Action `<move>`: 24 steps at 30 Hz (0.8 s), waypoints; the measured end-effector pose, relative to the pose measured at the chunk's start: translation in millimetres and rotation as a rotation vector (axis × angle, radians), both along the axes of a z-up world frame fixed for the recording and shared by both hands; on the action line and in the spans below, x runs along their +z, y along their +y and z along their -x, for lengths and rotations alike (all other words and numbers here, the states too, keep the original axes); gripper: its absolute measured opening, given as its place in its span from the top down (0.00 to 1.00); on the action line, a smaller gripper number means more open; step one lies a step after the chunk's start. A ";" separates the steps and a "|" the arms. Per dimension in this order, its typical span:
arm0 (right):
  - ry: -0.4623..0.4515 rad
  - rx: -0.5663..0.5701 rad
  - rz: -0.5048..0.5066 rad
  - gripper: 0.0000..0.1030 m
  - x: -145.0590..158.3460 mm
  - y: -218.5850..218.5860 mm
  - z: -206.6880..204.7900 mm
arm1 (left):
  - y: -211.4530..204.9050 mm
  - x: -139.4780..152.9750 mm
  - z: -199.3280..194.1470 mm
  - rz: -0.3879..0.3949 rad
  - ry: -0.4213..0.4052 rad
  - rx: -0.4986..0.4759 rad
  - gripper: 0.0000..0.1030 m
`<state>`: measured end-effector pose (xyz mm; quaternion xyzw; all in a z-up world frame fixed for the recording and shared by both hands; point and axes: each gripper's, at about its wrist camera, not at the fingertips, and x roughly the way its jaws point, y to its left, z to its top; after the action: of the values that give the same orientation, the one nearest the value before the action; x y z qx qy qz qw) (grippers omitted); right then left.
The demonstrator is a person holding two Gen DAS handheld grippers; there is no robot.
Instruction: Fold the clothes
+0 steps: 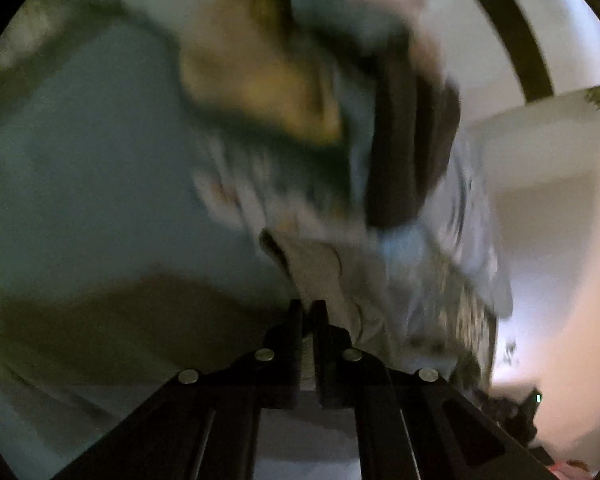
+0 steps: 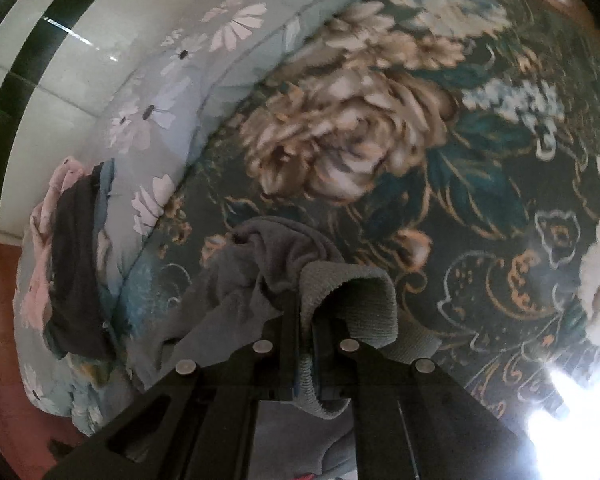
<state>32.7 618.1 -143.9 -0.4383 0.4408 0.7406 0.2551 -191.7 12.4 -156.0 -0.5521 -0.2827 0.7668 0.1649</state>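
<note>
Grey knit: garment (image 2: 340, 292) bunched over my right gripper (image 2: 306, 312), jaws pinched on its ribbed hem.
Left gripper (image 1: 308, 312): I've clamped pale cloth (image 1: 328, 264).
Where: above floral blanket (image 2: 380, 140), near its pillow-side edge.

Grey knit garment (image 2: 260, 280), crumpled, lies bunched on the floral bedspread (image 2: 480, 184) near its left edge, ribbed hem (image 2: 352, 292) folded over and lifted off it.
</note>
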 end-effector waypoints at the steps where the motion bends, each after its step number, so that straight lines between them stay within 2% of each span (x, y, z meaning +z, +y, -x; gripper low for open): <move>1: 0.008 0.010 -0.007 0.94 4.9 -0.4 2.5 | -16.8 12.8 6.9 0.027 0.043 0.031 0.96; 4: 0.036 0.044 -0.045 0.94 22.5 -2.6 15.1 | -66.5 47.0 28.3 0.117 0.152 0.117 0.96; 6: 0.049 0.068 -0.054 0.94 32.4 -3.4 26.9 | -91.9 57.4 42.8 0.170 0.176 0.159 1.00; 8: 0.059 0.088 -0.079 0.94 40.9 -4.4 39.2 | -124.3 65.5 51.2 0.242 0.199 0.205 1.00; 9: 0.063 0.090 -0.077 0.94 41.4 -4.1 42.7 | -138.1 65.6 54.2 0.252 0.202 0.221 1.00; 12: 0.040 0.082 -0.080 0.94 36.9 -1.3 52.3 | -164.9 51.9 62.8 0.267 0.153 0.261 1.00; 14: 0.016 0.075 -0.076 0.94 30.8 0.4 53.1 | -165.7 33.3 60.7 0.230 0.104 0.277 1.00; 16: -0.003 0.067 -0.078 0.94 26.9 1.5 50.7 | -163.2 14.8 51.5 0.190 0.060 0.259 1.00; 21: -0.021 0.055 -0.080 0.93 29.1 4.3 33.6 | -150.2 -10.2 14.9 0.183 -0.033 0.194 0.99; 23: 0.012 0.045 -0.079 0.80 35.7 0.2 16.8 | -151.1 -17.9 -3.8 0.167 -0.070 0.198 0.97; 24: 0.029 0.040 -0.078 0.63 39.0 -1.9 8.4 | -151.6 -21.8 -13.1 0.159 -0.089 0.200 0.92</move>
<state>24.3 616.1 -104.9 -0.4263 0.4065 0.7683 0.2506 -178.5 -139.2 -177.8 -0.5660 -0.2819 0.7741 0.0307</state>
